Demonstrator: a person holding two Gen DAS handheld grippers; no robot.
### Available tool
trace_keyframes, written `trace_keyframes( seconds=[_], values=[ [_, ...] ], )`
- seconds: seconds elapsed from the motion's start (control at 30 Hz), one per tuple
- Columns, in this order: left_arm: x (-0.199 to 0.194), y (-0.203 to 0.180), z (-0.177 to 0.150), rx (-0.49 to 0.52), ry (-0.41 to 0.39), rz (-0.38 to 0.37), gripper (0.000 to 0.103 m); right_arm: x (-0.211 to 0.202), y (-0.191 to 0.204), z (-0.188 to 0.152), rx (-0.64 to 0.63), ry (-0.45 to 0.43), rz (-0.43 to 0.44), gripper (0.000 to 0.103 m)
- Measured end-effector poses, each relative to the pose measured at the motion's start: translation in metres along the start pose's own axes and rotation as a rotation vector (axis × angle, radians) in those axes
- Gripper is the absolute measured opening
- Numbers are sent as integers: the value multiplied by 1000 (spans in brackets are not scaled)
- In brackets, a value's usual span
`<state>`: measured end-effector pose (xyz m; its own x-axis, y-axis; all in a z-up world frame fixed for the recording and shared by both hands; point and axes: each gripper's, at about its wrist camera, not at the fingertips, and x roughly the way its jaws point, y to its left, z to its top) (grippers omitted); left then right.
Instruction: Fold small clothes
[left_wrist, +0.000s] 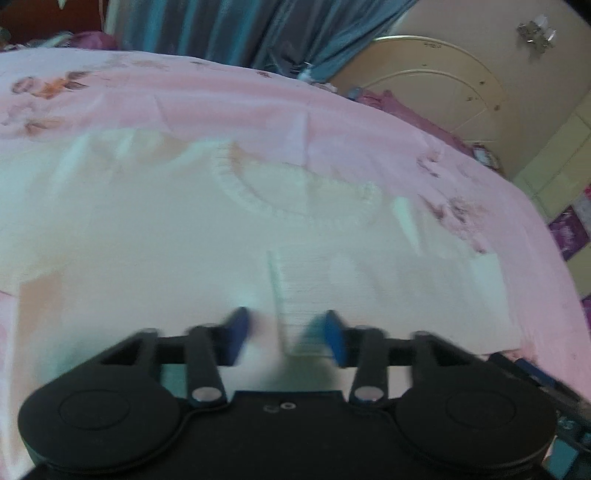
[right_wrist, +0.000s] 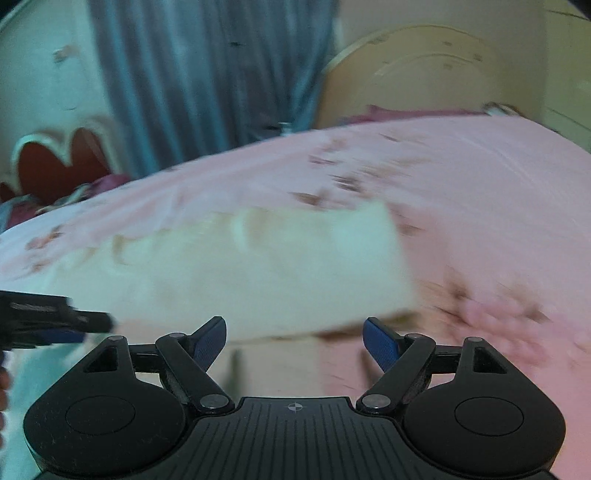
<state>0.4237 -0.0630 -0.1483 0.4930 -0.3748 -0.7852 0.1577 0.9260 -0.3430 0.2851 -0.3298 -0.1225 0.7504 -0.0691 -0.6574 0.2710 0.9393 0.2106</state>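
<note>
A small white garment (left_wrist: 229, 229) with a ribbed round neckline (left_wrist: 288, 192) lies spread flat on the pink bed. My left gripper (left_wrist: 284, 332) hovers low over its near part, jaws open, with nothing between the blue pads (left_wrist: 236, 328). In the right wrist view the same garment (right_wrist: 258, 266) lies ahead, its right edge ending near the middle of the bed. My right gripper (right_wrist: 293, 343) is wide open and empty at the garment's near edge. The left gripper's body (right_wrist: 48, 317) shows at the left edge there. Both views are motion-blurred.
The pink floral bedsheet (left_wrist: 332, 110) covers the bed and drops off at the right. A cream headboard (left_wrist: 436, 92) and blue curtains (left_wrist: 240, 29) stand behind it. A dark pink pillow (left_wrist: 406, 110) lies near the headboard.
</note>
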Motion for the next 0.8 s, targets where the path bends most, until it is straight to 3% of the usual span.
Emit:
trace_keyframes(
  seconds=[0.13,0.2,0.27,0.47,0.67,0.7,0.73,0.8],
  values=[
    [5,-11,-2,25,8,1,24,-4,-21,-4,40,7,-32,81],
    [8,-11,-1,11,-3,-19,8,-4,-24,-4,34,8,-50,80],
    [6,-9,0,-6,-26,-30,6,-2,-28,-4,33,15,-66,80],
    [-38,-5,23,-48,-179,-112,6,11,-24,-3,16,18,-97,80],
    [-82,21,50,-80,-319,-83,5,32,-12,4,15,17,-52,80],
    [-86,27,51,-78,-333,-62,5,34,-9,5,13,17,-44,75],
    [-88,35,51,-80,-341,-36,5,37,-7,6,10,24,-36,56],
    [-87,52,49,-109,-336,9,5,39,-4,9,24,31,-19,50]
  ],
)
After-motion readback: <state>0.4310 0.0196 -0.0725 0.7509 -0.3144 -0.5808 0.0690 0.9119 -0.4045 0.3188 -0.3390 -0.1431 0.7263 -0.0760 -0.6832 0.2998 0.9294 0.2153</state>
